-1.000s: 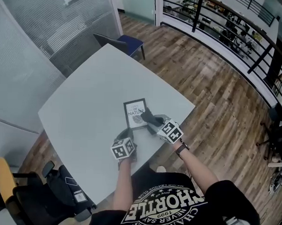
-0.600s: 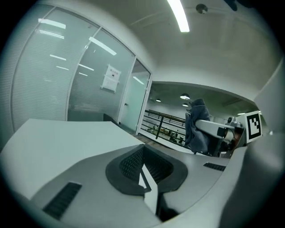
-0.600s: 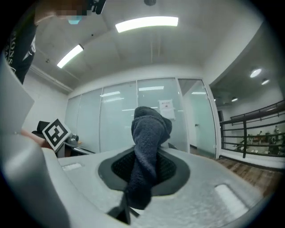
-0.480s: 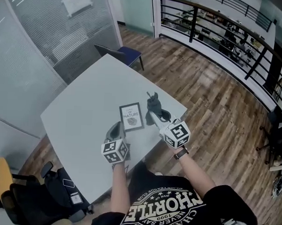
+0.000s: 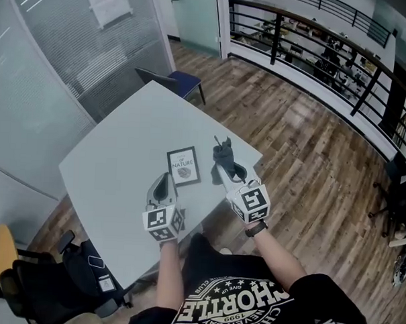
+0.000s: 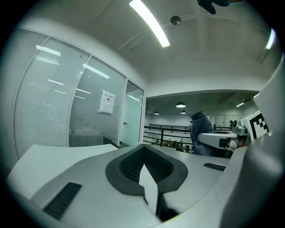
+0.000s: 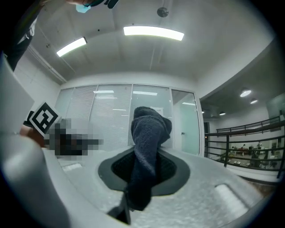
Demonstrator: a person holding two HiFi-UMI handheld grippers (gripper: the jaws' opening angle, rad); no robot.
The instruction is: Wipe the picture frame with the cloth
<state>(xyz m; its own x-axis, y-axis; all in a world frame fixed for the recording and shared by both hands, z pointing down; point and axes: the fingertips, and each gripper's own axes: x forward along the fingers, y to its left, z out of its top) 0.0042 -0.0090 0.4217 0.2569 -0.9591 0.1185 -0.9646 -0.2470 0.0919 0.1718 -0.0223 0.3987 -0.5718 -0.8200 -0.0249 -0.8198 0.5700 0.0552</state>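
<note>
The picture frame, black-edged with a white print, lies flat on the white table. Both grippers are held up off the table, tilted upward, on the near side of the frame. My right gripper is shut on a dark grey cloth, which sticks up beyond the jaws just right of the frame. In the right gripper view the cloth is pinched between the pads of the right gripper. My left gripper hovers at the frame's near left; in its own view the left gripper is shut with nothing in it.
A blue chair stands at the table's far corner. A black office chair and a yellow one are at the lower left. A glass wall runs along the left, and a black railing over wooden flooring along the right.
Both grippers have drawn back from the frame and risen off the table. The cloth, which lay on the frame's right edge, has come up with the right gripper.
</note>
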